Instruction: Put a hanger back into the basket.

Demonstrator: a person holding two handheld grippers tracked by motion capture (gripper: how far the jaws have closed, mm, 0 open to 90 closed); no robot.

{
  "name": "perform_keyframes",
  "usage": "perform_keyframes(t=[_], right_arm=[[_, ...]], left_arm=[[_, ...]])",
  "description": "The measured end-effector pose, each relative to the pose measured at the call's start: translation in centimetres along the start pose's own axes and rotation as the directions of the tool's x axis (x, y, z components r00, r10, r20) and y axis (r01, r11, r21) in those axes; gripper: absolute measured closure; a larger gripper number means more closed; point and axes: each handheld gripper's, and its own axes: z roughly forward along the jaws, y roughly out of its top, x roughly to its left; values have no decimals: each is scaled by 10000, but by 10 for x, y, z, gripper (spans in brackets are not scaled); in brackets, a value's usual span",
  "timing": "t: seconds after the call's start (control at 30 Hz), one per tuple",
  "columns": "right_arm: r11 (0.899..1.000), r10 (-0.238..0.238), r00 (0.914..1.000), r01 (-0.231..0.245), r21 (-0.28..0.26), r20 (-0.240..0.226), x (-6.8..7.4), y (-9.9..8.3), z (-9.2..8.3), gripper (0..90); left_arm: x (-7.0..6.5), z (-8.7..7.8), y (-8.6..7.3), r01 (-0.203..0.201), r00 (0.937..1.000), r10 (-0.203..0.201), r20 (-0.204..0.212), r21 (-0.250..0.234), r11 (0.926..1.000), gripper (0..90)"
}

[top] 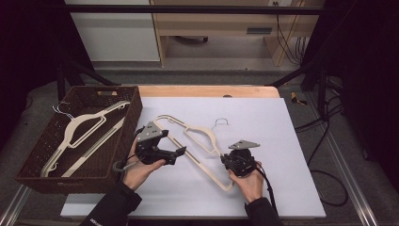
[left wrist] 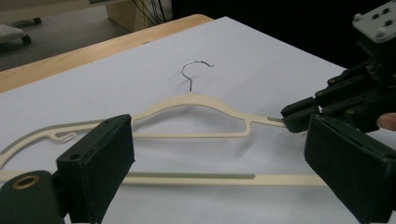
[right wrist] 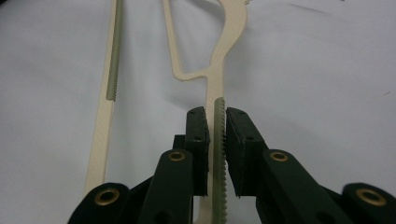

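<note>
The right gripper (right wrist: 215, 140) pinches the cream hanger's (top: 190, 136) shoulder arm near the white mat's (top: 282, 188) front edge; the left gripper (left wrist: 219, 158), jaws spread, hovers over the bottom bar. I'd close squarely on the bar before lifting. The wicker basket (top: 134, 113), holding another hanger (top: 77, 136), sits left; nothing blocks.

Two cream hangers are counted: one (top: 188, 136) laid out on the white sheet (top: 282, 141), one (top: 80, 134) sat in the basket. Just one basket (top: 134, 113) is seen, brown and woven, and one sheet on one wooden table (top: 207, 91). Two grippers are counted too, a left (top: 178, 151) and a right (top: 222, 160), each held in one hand, so two hands
</note>
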Motion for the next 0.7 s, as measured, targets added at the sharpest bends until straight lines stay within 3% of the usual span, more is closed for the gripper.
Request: perform_keyframes(t=[0.37, 0.67, 0.7], right_arm=[[9998, -136, 9999, 136, -110, -38, 1, 2, -5, 801], [9997, -155, 9998, 153, -201, -90, 2, 2, -9, 801], [9996, -188, 9998, 187, -195, -21, 3, 2, -9, 801]], left_arm=[[18, 59, 12, 361, 9993, -369, 104, 661, 9972, 113], [24, 92, 20, 391, 9988, -415, 272, 830, 9958, 158], [24, 98, 22, 212, 9995, -235, 231, 981, 9950, 163]])
